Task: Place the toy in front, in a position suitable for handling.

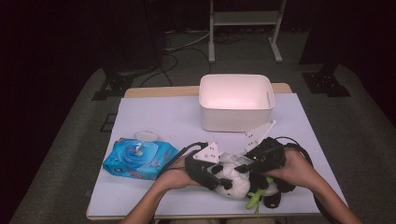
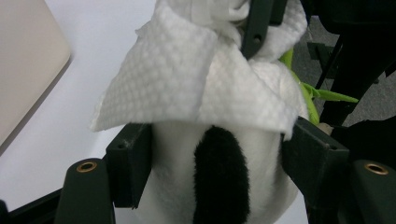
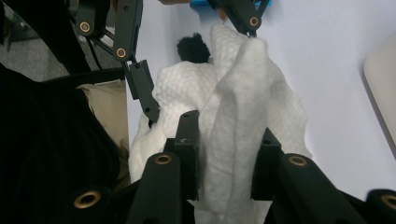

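Note:
A black-and-white panda plush [image 1: 273, 186] lies at the near middle of the table with a green leaf sprig [image 1: 254, 198] by it. My left gripper [image 1: 224, 181] comes in from the left. Its pads press both sides of the panda's body [image 2: 177, 186], so it is shut on the toy [image 2: 217, 149]. A white wipe [image 2: 187, 79] is draped over the panda's top. My right gripper [image 1: 243, 165] comes from the right and is shut on a fold of that wipe [image 3: 238, 93], which fills the gap between its pads [image 3: 226, 140]. A black ear [image 3: 193, 46] pokes out behind the wipe.
A white plastic bin [image 1: 236, 100] stands at the back middle of the white table [image 1: 154, 116]. At the left lies a blue pack of wet wipes [image 1: 139, 158], with a round clear lid [image 1: 146, 136] just behind it. Dark floor and stands surround the table.

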{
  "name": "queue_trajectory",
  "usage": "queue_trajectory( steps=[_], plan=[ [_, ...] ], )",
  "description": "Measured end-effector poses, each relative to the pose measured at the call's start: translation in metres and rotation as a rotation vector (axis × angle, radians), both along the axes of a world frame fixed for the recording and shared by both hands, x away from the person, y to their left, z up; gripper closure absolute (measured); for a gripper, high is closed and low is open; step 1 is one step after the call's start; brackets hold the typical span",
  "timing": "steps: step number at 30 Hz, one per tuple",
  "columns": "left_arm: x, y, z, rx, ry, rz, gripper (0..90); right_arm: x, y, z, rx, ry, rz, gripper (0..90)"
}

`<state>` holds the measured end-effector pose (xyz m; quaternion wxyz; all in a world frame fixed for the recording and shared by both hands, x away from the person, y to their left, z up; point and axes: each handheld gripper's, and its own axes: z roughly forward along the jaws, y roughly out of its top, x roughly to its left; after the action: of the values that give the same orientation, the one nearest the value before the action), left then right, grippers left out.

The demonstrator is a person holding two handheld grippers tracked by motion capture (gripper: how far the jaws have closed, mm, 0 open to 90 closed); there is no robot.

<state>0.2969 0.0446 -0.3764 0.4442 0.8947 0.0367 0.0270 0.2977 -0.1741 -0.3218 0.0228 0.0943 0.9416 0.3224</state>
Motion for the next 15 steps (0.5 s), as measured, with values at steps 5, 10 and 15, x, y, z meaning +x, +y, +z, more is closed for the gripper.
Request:
queue_trajectory(
  steps=[5,10,15],
  plan=[
    [0.001,0.002,-0.002,-0.021,0.008,0.012,28.7,0.0,-0.012,0.002,-0.003,0.002,-0.014,81.1],
    [0.001,-0.001,-0.001,-0.016,0.006,0.013,29.0,-0.002,-0.01,0.004,-0.007,-0.01,-0.007,81.1],
    [0.001,-0.001,0.0,-0.01,0.005,0.013,29.0,-0.001,0.006,0.007,-0.005,-0.016,0.027,81.0]
  ],
)
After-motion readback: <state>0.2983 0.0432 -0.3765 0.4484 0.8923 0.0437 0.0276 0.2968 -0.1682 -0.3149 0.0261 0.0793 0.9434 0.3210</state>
